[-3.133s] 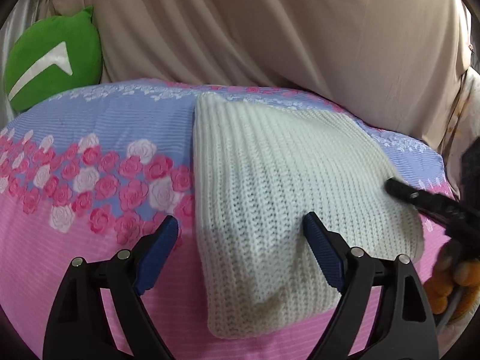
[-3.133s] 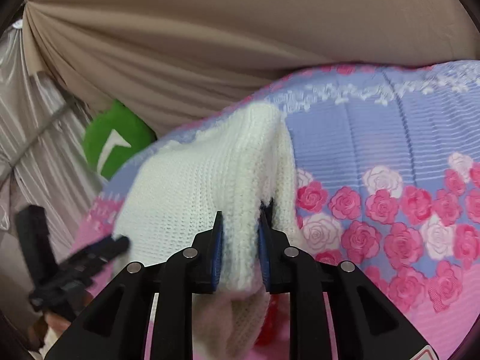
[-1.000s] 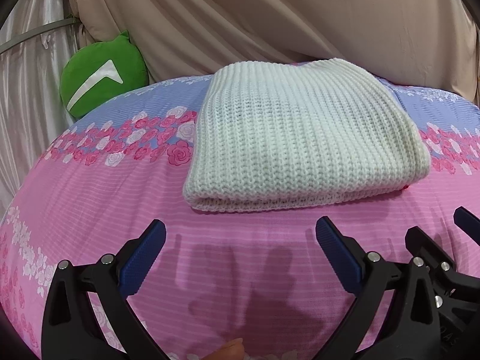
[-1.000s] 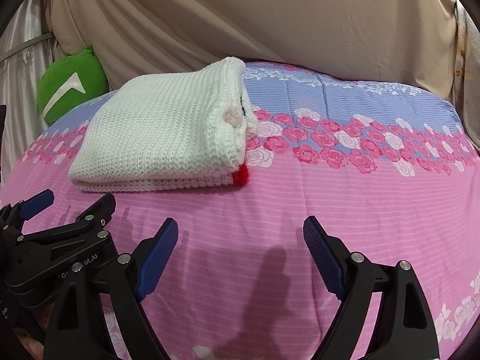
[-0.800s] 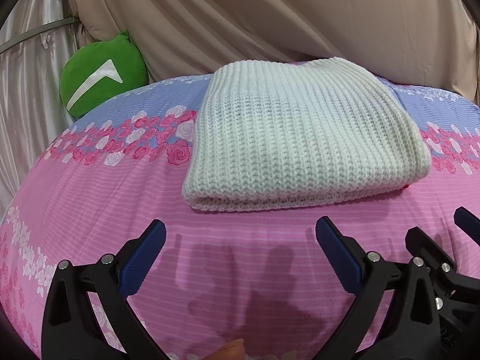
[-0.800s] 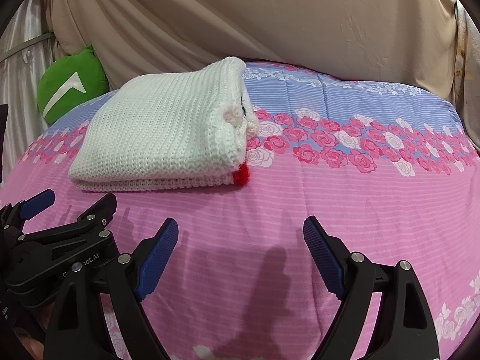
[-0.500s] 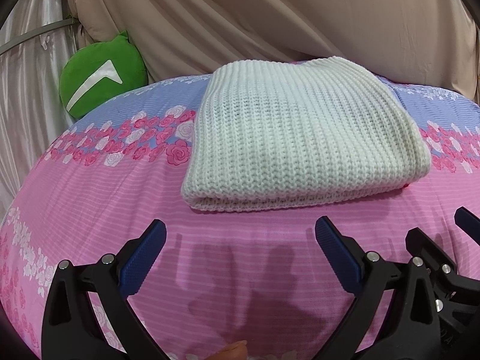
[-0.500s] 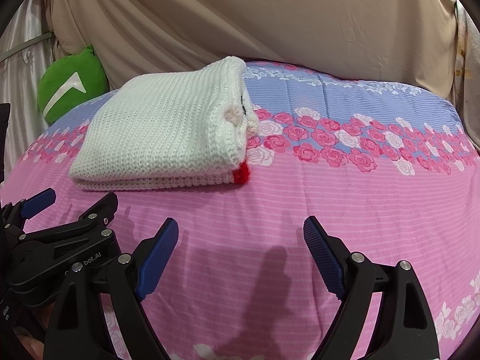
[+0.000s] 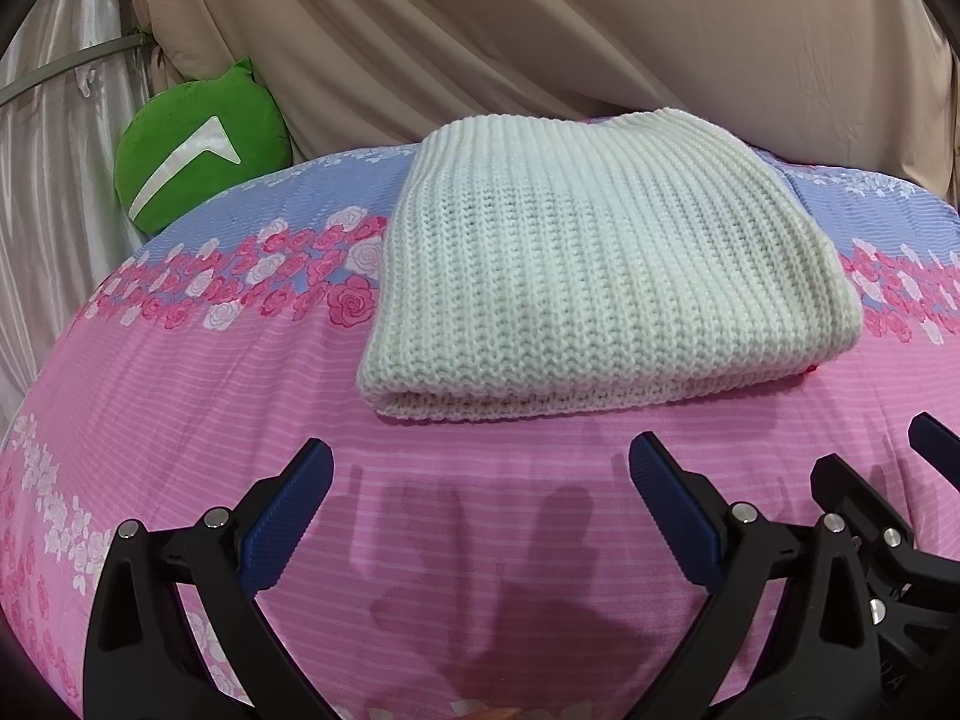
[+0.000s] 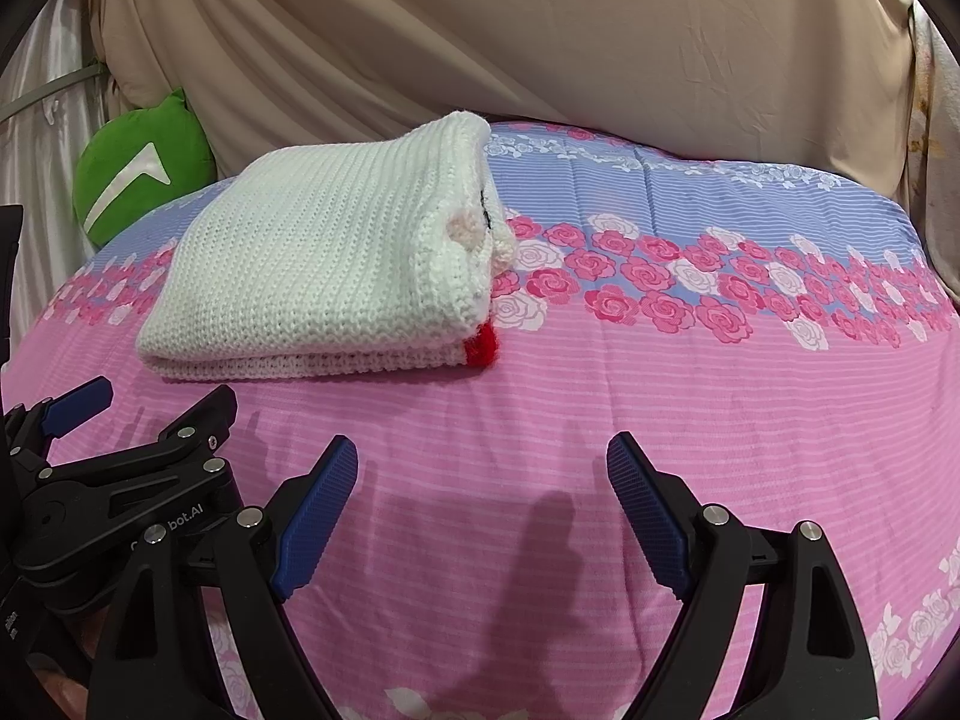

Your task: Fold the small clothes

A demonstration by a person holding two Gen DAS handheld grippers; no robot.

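Observation:
A white knitted garment [image 9: 600, 264] lies folded into a thick rectangle on the pink flowered bedspread [image 9: 180, 396]. In the right wrist view the same folded knit [image 10: 324, 264] shows a red patch [image 10: 483, 347] at its near right corner. My left gripper [image 9: 480, 480] stands open, short of the fold's near edge, nothing between its blue pads. My right gripper [image 10: 483, 480] is open too, over bare bedspread [image 10: 660, 396] to the right of the garment. Each gripper shows at the edge of the other's view.
A green round cushion [image 9: 198, 150] with a white mark leans at the back left against beige draped cloth [image 9: 540, 30]. Silvery curtain [image 9: 48, 138] hangs at the far left. The bedspread's blue and rose band [image 10: 690, 228] runs behind and right of the garment.
About three seconds ago the right gripper was shut on the knit, carrying it over; it has let go and both grippers have drawn back. Over the last second nothing moved.

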